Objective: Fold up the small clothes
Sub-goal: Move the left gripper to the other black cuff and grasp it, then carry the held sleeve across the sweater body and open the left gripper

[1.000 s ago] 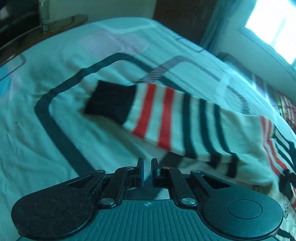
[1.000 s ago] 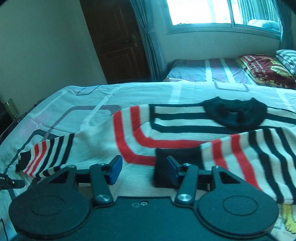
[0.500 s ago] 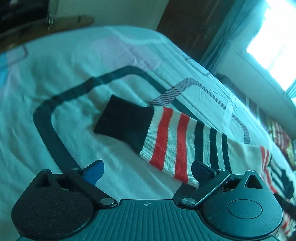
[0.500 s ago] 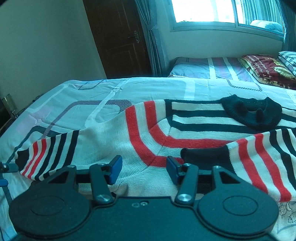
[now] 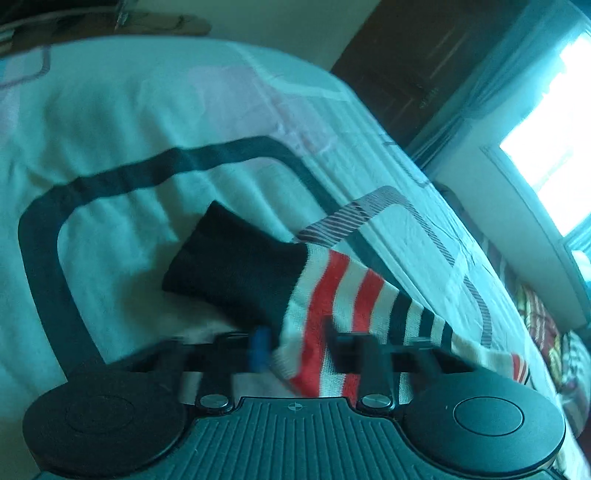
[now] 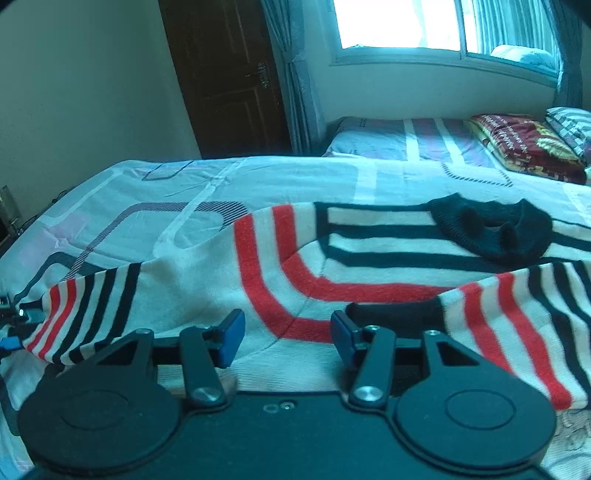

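A small striped sweater [image 6: 369, 258], white with red and black bands and a black collar [image 6: 491, 232], lies on the bed. One sleeve is folded across its front, with the black cuff [image 6: 395, 314] just beyond my right gripper [image 6: 286, 336], which is open and empty above the body. The other sleeve [image 5: 332, 306], with its black cuff [image 5: 236, 273], stretches out to the left. My left gripper [image 5: 295, 350] is blurred, with its jaws either side of this sleeve's striped part, partly closed.
The bed cover [image 5: 110, 129] is pale with dark line patterns. A second bed [image 6: 406, 136] with pillows [image 6: 524, 144] stands beyond, under a window [image 6: 399, 26]. A dark wooden door [image 6: 229, 74] is at the back left.
My left gripper opened, moved forward onto the outstretched sleeve, and its jaws have come in around the striped part. My right gripper stayed open and drew back left from the folded cuff.
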